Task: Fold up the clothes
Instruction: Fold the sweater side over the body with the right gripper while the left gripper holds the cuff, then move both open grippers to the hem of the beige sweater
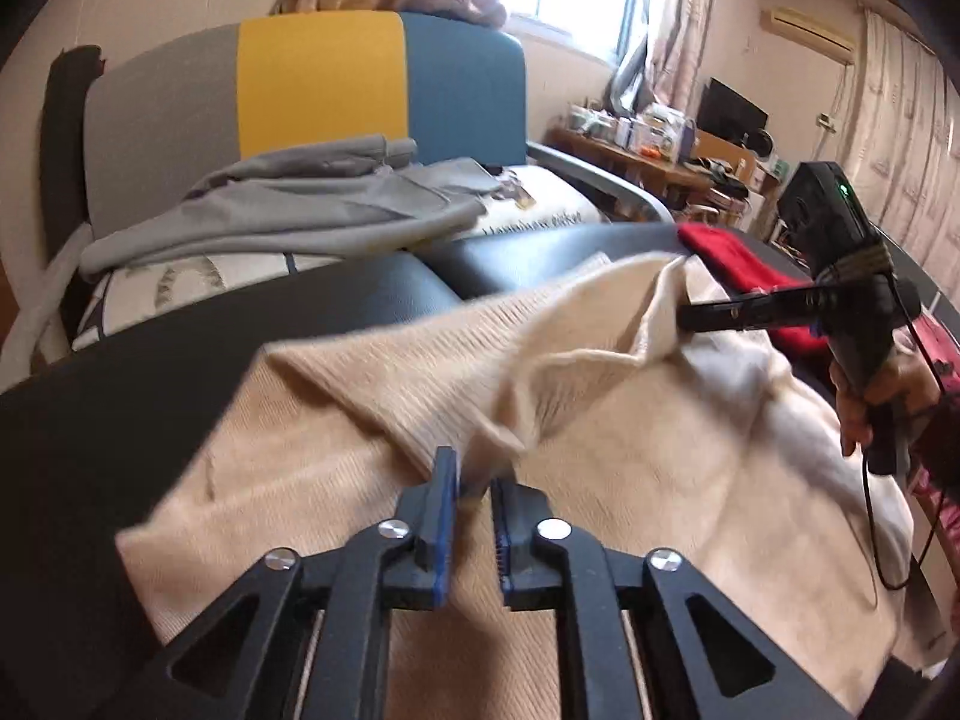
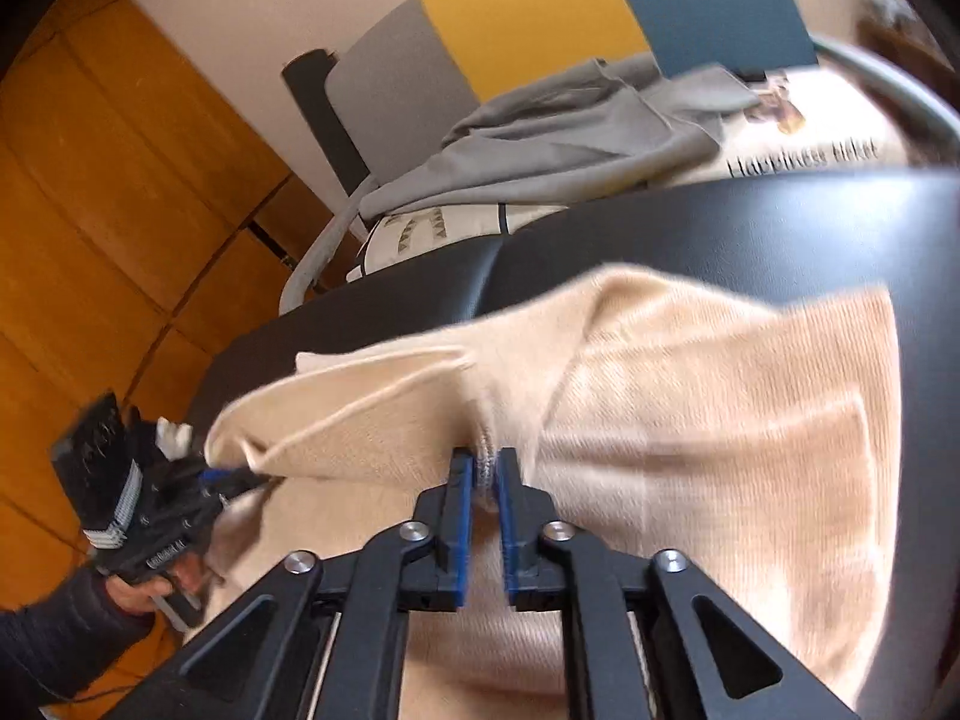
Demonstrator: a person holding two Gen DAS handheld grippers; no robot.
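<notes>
Left gripper (image 1: 474, 480) and right gripper (image 2: 485, 474) each pinch a fold of the cream sweater (image 1: 600, 480), edge lifted off the black table (image 1: 120, 408); the rest lies flat there.

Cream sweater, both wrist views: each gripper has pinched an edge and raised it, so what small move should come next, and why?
Probably carry both pinched edges forward together and lay the flap down. The left gripper and right gripper are each shut on the cream sweater, whose edge hangs raised between them while the rest lies flat on the black table, so the fold looks unfinished.
</notes>
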